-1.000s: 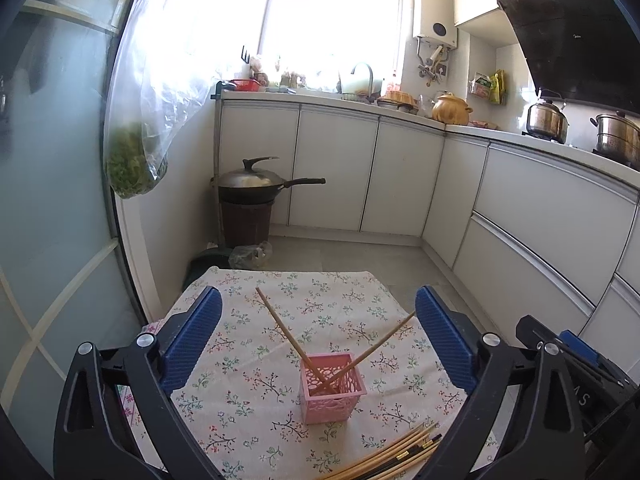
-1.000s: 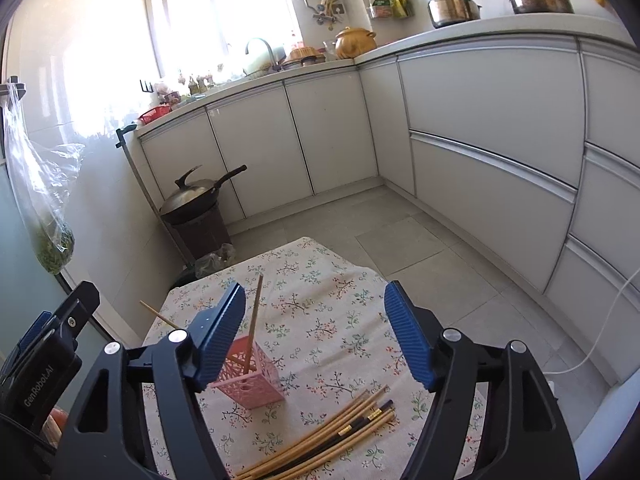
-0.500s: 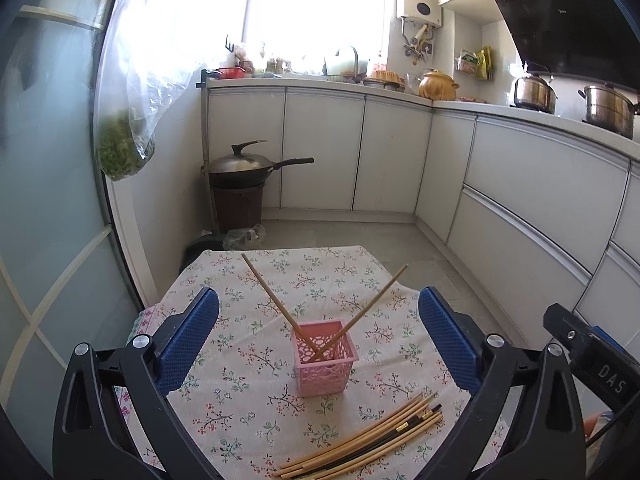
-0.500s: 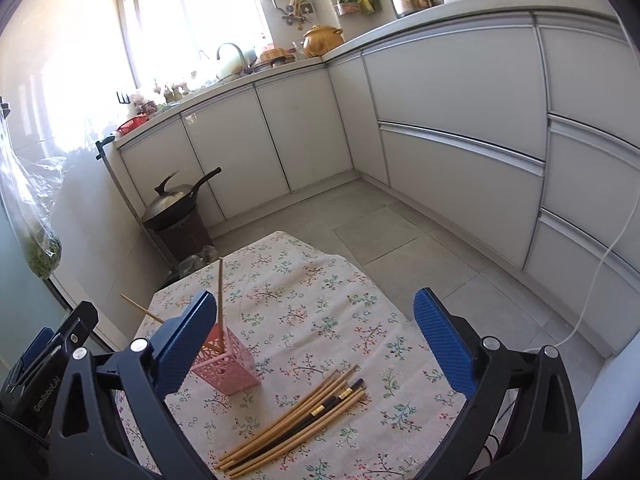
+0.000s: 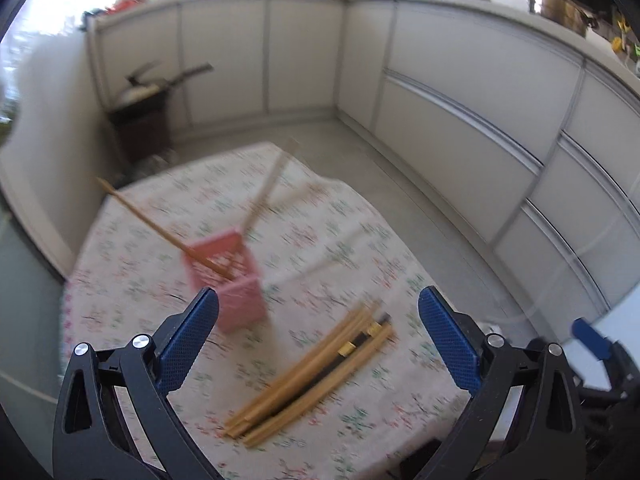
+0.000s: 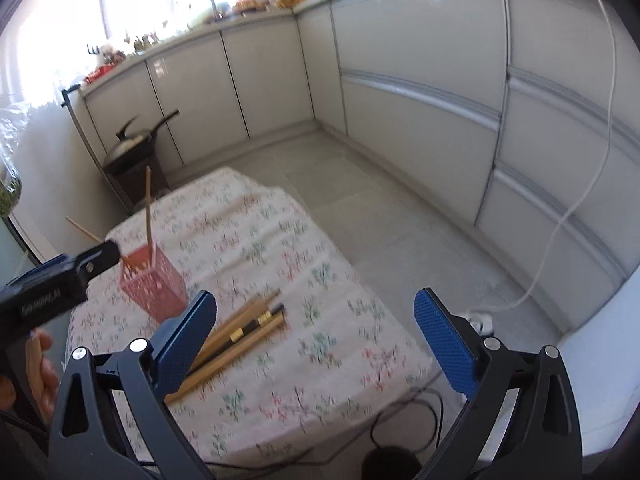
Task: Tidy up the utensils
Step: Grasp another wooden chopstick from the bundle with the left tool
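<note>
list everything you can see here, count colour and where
pink basket: one, pink, on the table's left part, upright
chopsticks in the basket: two, tan, leaning out of its top
loose chopsticks: a bundle, mostly tan with at least one black, lying flat on the cloth right of the basket; exact count unclear
floral tablecloth: one, white with small flowers, covering the table
wok with lid: one, dark, on a dark stand by the far cabinets
cabinets: white, along the back and right walls
metal pots: two, steel, on the right counter
white cable: one, hanging down the cabinets to the floor
left gripper: black with blue pads, open, empty
right gripper: same, open, empty
</note>
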{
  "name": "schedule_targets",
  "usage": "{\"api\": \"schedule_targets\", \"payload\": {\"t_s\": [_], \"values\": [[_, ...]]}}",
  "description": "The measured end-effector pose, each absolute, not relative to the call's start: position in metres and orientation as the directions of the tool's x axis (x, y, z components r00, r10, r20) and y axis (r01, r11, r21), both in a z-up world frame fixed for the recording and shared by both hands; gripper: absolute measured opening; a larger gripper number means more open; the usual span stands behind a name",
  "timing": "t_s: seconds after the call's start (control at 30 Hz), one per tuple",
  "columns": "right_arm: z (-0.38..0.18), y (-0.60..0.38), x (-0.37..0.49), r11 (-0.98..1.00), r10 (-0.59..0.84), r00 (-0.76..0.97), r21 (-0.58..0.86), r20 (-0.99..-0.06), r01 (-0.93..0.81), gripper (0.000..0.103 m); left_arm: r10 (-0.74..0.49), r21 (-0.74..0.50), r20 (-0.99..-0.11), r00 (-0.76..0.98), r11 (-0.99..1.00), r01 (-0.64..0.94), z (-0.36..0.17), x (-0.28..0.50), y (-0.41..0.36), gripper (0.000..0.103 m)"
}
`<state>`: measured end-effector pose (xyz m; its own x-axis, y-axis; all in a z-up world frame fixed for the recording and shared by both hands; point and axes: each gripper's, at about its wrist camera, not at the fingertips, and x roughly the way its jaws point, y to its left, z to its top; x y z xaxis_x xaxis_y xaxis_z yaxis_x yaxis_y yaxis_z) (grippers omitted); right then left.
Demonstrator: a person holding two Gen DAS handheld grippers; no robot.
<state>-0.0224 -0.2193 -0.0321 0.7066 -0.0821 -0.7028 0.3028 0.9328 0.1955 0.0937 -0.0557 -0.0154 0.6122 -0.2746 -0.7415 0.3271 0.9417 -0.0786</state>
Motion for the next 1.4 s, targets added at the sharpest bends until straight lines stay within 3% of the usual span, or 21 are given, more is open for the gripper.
{"api": "schedule_targets", "payload": {"t_s": [0.2, 0.37, 0.63, 0.8, 1.03, 1.3, 1.4], "values": [[-0.063, -0.231, -0.028, 0.907, -0.013, 0.616, 0.249, -0.788, 0.338, 0.096, -0.315, -0.128, -0.877, 0.362, 0.88, 0.457, -0.066, 0.127, -0.103, 0.096], [-0.075, -0.236, -0.025, 0.892, 0.028, 0.589, 0.286, -0.807, 0.349, 0.096, -0.261, -0.162, -0.946, 0.19, 0.893, 0.42, -0.124, 0.162, -0.12, 0.096], [-0.103, -0.245, -0.016, 0.839, 0.175, 0.492, 0.391, -0.853, 0.378, 0.096, -0.152, -0.086, -0.976, 0.159, 0.928, 0.362, -0.169, 0.207, -0.124, 0.092], [-0.109, -0.241, -0.011, 0.843, 0.208, 0.465, 0.399, -0.861, 0.361, 0.096, -0.146, -0.09, -0.979, 0.146, 0.938, 0.334, -0.18, 0.224, -0.12, 0.068], [-0.112, -0.241, -0.008, 0.838, 0.229, 0.448, 0.409, -0.864, 0.36, 0.096, -0.125, -0.069, -0.979, 0.158, 0.946, 0.316, -0.19, 0.238, -0.117, 0.051], [-0.116, -0.243, -0.007, 0.837, 0.227, 0.432, 0.401, -0.873, 0.371, 0.096, -0.077, -0.016, -0.981, 0.176, 0.946, 0.324, -0.192, 0.241, -0.11, 0.016], [-0.118, -0.246, -0.006, 0.833, 0.218, 0.43, 0.397, -0.876, 0.386, 0.096, -0.07, -0.001, -0.978, 0.194, 0.942, 0.335, -0.193, 0.232, -0.108, 0.015]]}}
